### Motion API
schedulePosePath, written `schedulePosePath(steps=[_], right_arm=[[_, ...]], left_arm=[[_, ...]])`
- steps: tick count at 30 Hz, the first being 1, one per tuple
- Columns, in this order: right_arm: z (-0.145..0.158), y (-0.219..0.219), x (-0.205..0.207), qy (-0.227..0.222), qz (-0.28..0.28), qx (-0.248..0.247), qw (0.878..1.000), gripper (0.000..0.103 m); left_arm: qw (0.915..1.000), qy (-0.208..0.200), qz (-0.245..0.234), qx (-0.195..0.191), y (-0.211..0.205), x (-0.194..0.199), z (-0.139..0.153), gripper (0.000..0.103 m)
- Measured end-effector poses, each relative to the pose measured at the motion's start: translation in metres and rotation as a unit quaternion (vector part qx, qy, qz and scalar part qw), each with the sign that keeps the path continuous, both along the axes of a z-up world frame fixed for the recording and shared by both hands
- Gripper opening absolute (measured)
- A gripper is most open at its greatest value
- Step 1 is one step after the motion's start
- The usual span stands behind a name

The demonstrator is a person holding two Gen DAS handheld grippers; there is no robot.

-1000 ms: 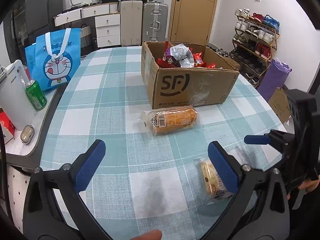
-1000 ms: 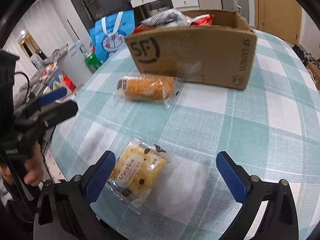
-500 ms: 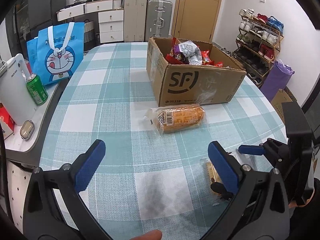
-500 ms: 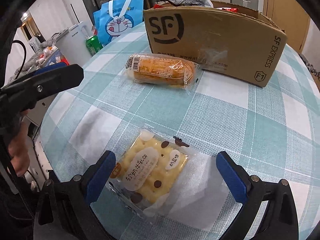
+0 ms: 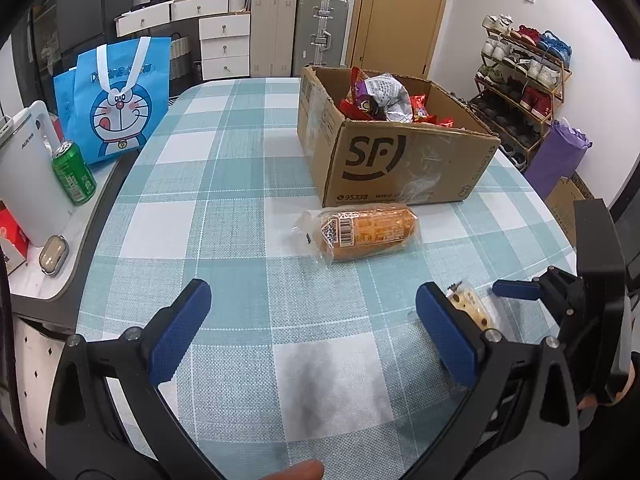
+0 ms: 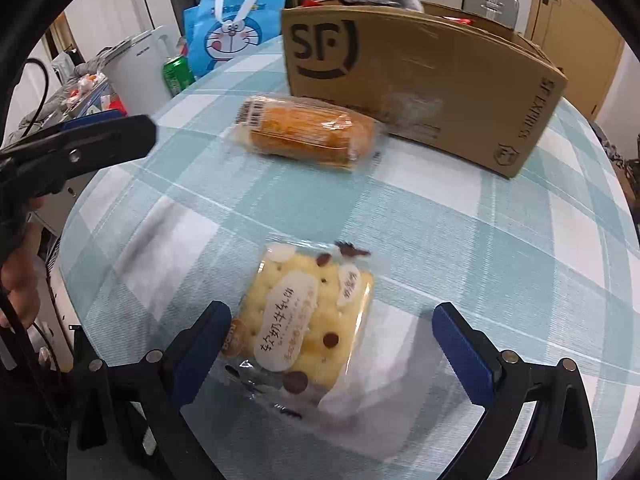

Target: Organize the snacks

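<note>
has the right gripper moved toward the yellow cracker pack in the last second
Yes. The right gripper has advanced toward the SF cardboard box; the yellow cracker pack now lies between its open fingers.

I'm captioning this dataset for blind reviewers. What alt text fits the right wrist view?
The open right gripper straddles a wrapped yellow biscuit snack on a teal checked tablecloth. Beyond it a wrapped orange bread roll lies before a cardboard SF box, and the left gripper enters from the left edge.
</note>
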State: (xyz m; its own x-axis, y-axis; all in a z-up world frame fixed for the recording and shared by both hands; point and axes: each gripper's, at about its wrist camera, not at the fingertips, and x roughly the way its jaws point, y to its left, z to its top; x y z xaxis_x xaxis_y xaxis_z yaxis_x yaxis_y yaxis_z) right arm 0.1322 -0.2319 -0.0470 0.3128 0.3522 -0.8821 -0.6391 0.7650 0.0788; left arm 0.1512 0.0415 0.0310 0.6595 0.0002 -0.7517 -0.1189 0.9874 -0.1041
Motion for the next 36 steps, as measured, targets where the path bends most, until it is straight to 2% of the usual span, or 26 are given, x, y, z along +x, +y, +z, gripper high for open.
schedulePosePath(steps=[8,21,24,33,36], right_arm=[[-0.003,-0.018,0.019,-0.006,-0.019,-0.008,1.0,0.102],[-0.005,-0.021,0.02,-0.028,-0.023,-0.017,0.999,0.102],[-0.007,-0.022,0.021,-0.029,-0.024,-0.016,0.999,0.097],[-0.001,-0.022,0.018,-0.037,-0.015,-0.001,0.999,0.06],[0.001,-0.021,0.018,-0.038,-0.009,0.008,0.999,0.059]], left_arm=[[1.0,0.007,-0.004,0.004,-0.002,0.002,-0.005,0.102],[0.9999,0.011,-0.006,0.007,-0.005,0.004,-0.009,0.102],[0.9999,0.012,-0.006,0.007,-0.005,0.004,-0.009,0.102],[0.9998,0.018,-0.007,0.008,-0.006,0.007,-0.015,0.102],[0.9997,0.02,-0.007,0.008,-0.007,0.008,-0.017,0.102]])
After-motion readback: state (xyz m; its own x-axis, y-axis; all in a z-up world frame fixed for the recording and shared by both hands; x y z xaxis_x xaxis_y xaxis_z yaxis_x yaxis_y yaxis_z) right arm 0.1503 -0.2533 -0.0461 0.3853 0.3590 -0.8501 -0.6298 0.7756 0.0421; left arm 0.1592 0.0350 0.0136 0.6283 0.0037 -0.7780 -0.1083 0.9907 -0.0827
